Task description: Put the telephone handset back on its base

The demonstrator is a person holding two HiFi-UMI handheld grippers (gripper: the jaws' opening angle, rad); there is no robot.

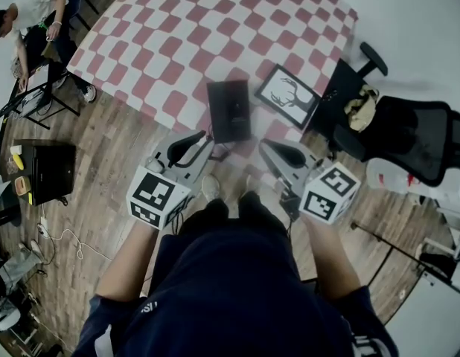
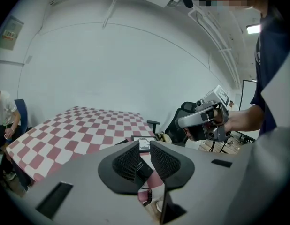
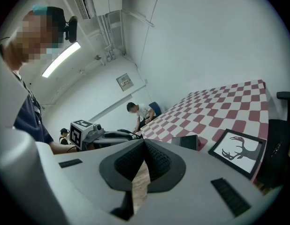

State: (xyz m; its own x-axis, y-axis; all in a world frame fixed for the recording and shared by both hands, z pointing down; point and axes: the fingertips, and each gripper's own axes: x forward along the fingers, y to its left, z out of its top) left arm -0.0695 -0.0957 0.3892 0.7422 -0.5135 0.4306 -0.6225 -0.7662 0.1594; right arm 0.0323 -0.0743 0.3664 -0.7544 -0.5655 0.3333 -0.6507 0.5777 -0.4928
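Two hand-held grippers empty, telephone (image 1: 228, 110) on desk (image 1: 178, 43)

Black and seen only as one dark block, the telephone lies at the checkered desk's near edge, just beside a framed deer picture (image 1: 287, 95). The left hand-held gripper (image 1: 194, 141) has its jaws narrowly apart, holding nothing. The right hand-held gripper (image 1: 275, 149) has its jaws meeting at the tips, empty.

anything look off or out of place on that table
The phone sits at the very edge of the table, with its coiled cord hanging over. The deer picture lies flat and askew at the edge near the corner. Nothing looks spilled or broken.
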